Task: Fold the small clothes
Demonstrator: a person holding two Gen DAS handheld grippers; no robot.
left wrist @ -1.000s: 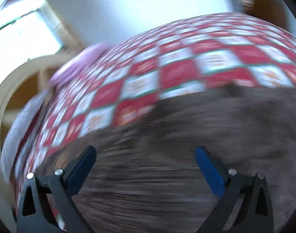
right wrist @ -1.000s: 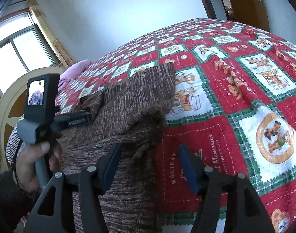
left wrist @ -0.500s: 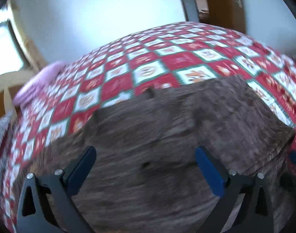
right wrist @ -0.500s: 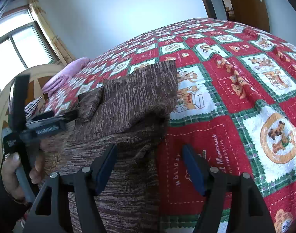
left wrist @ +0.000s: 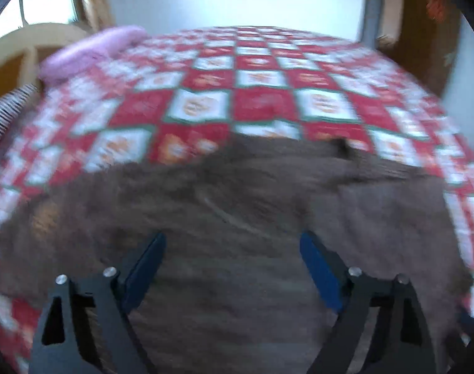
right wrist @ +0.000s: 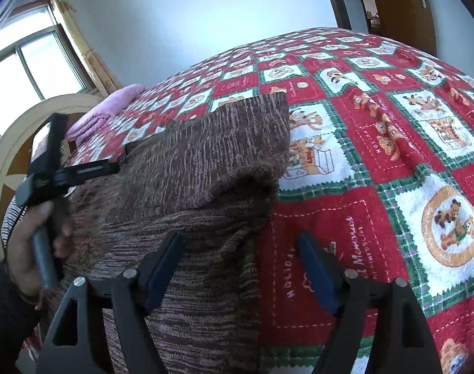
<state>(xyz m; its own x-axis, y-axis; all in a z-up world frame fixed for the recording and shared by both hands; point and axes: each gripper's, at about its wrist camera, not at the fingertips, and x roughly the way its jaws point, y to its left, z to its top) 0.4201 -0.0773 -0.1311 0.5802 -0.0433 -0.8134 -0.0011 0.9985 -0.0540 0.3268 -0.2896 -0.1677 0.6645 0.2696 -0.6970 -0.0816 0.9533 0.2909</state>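
Observation:
A brown knitted garment (right wrist: 206, 168) lies partly folded on the red patchwork quilt (right wrist: 392, 131); one part is laid back over the rest. It fills the lower half of the blurred left wrist view (left wrist: 237, 218). My left gripper (left wrist: 232, 258) is open and empty just above the garment; its body also shows in the right wrist view (right wrist: 50, 168), held in a hand at the garment's left edge. My right gripper (right wrist: 240, 261) is open and empty over the garment's right edge, left finger (right wrist: 165, 265) above the knit, right finger (right wrist: 315, 271) above the quilt.
A pink pillow (right wrist: 112, 106) lies at the quilt's far left corner, beside a curved cream bed frame (right wrist: 16, 137). A striped cloth (left wrist: 6, 112) hangs at the left edge. A window is at far left and a wooden door (right wrist: 395, 6) at far right.
My left gripper has swung round to the right and now faces across the garment toward the far side of the bed. My right gripper has barely moved. Both stay open.

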